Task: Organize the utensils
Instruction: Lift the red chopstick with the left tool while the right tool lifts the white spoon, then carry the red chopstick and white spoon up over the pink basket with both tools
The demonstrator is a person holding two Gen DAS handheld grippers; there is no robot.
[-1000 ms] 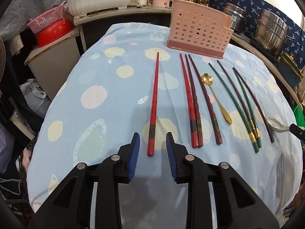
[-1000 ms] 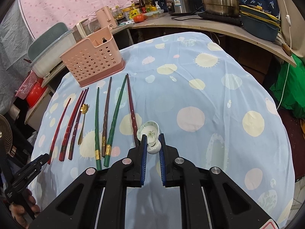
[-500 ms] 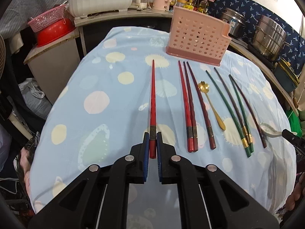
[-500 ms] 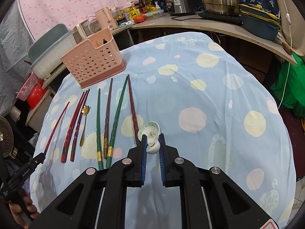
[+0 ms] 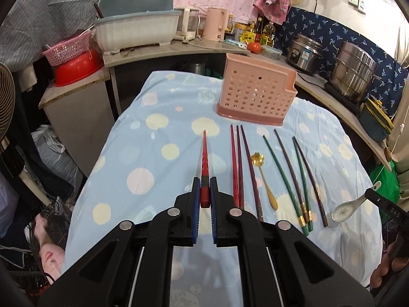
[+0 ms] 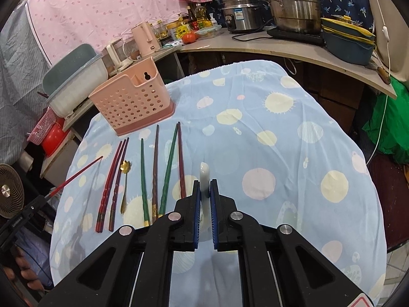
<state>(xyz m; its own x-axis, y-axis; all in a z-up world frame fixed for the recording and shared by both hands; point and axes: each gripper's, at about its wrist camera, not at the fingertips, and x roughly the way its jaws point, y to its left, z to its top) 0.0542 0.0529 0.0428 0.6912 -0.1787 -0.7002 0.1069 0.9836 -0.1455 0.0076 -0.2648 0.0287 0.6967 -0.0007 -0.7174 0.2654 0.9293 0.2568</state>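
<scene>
My left gripper (image 5: 205, 192) is clamped on the thick end of a red chopstick (image 5: 204, 158), whose tip points straight ahead of the claw toward the pink utensil basket (image 5: 255, 97); from the right wrist view that chopstick hangs clear above the cloth, off to the far left. My right gripper (image 6: 205, 194) is pinched on the handle of a white ceramic spoon (image 6: 204, 176), the handle sticking up just ahead of the pads. Left of that claw, lying on the blue spotted tablecloth (image 6: 268, 153), are the green and dark chopsticks (image 6: 163, 168), then a gold spoon (image 6: 125, 179) and the red chopsticks (image 6: 110, 181). The basket stands upright beyond them, ahead and to the left.
</scene>
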